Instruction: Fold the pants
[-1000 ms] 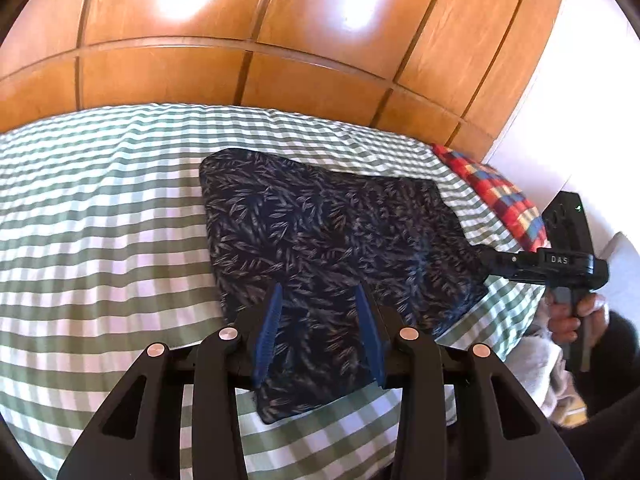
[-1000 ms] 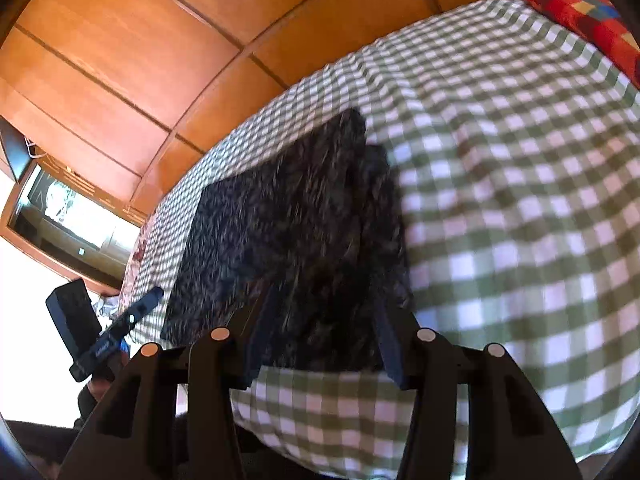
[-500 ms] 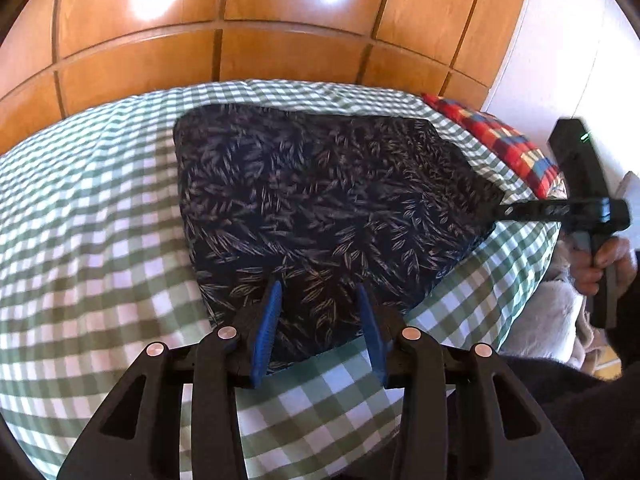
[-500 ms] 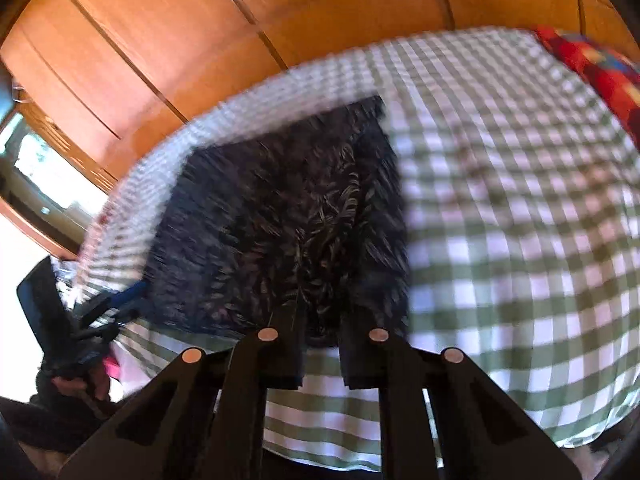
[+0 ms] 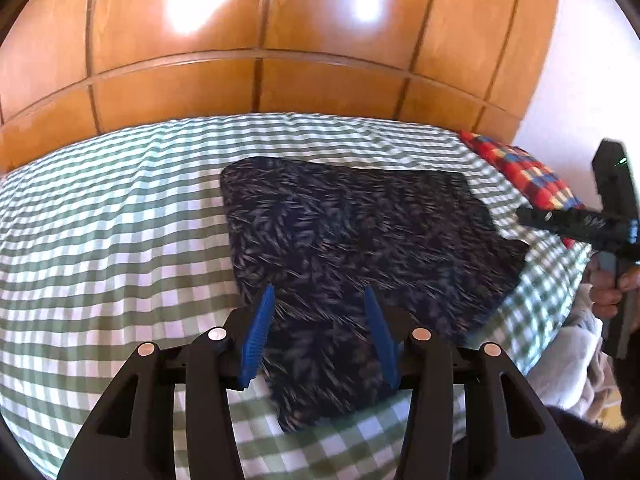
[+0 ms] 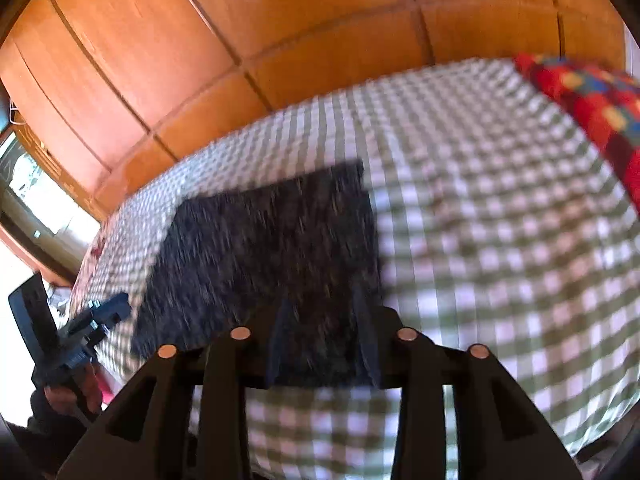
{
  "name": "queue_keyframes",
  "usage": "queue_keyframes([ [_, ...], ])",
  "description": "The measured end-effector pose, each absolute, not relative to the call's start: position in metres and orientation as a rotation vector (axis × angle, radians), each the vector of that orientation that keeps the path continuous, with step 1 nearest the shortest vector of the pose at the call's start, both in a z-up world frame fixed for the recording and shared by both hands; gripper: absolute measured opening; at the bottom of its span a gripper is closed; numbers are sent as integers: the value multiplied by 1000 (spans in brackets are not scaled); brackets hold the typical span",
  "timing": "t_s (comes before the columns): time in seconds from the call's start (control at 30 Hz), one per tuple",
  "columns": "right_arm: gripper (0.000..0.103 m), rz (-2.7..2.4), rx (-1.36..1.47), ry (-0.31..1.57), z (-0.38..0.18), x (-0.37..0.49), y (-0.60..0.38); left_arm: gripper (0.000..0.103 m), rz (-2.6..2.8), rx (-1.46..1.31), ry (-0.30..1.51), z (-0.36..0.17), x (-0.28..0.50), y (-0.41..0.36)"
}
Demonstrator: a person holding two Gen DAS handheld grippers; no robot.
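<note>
The dark leaf-print pants (image 5: 360,248) lie folded into a flat pad on the green checked bed cover (image 5: 112,248). My left gripper (image 5: 319,292) hovers over their near edge. Its blue pads (image 5: 260,332) are spreading, the cloth lies below them and is not pinched. In the right wrist view the pants (image 6: 272,248) are blurred. My right gripper (image 6: 320,296) hangs above their near edge with its jaws opening and nothing pressed between them. Each view shows the other gripper at the side: the right gripper (image 5: 536,216) beside the pants' far corner, the left gripper (image 6: 108,312) past the bed's edge.
A wooden panelled wall (image 5: 256,80) rises behind the bed. A red plaid pillow (image 5: 520,168) lies at the bed's right end. A pale cloth heap (image 5: 568,364) sits off the bed's near right side. The person's hand (image 5: 612,296) grips the right tool's handle.
The right gripper's jaws closed half a second ago and have spread again as it lifted off the pants. The left gripper's pads have widened and it has drawn back a little.
</note>
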State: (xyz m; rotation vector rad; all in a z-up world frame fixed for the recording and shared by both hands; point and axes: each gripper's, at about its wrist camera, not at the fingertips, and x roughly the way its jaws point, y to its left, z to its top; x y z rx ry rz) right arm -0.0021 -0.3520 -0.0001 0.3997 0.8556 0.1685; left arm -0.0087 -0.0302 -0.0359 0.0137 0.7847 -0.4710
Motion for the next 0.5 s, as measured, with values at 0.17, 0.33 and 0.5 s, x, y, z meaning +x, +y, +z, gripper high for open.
queue_keyframes([
  [0.17,43,156,367,868,0,43,-319,46,-380,40,817,-41,4,-37],
  [0.33,43,51,339,897,-21,73,-306,46,-356,71,844,-50,4,-43],
  [0.5,43,-14,343,914,-35,81,-321,50,-350,94,848,-57,2,-49],
])
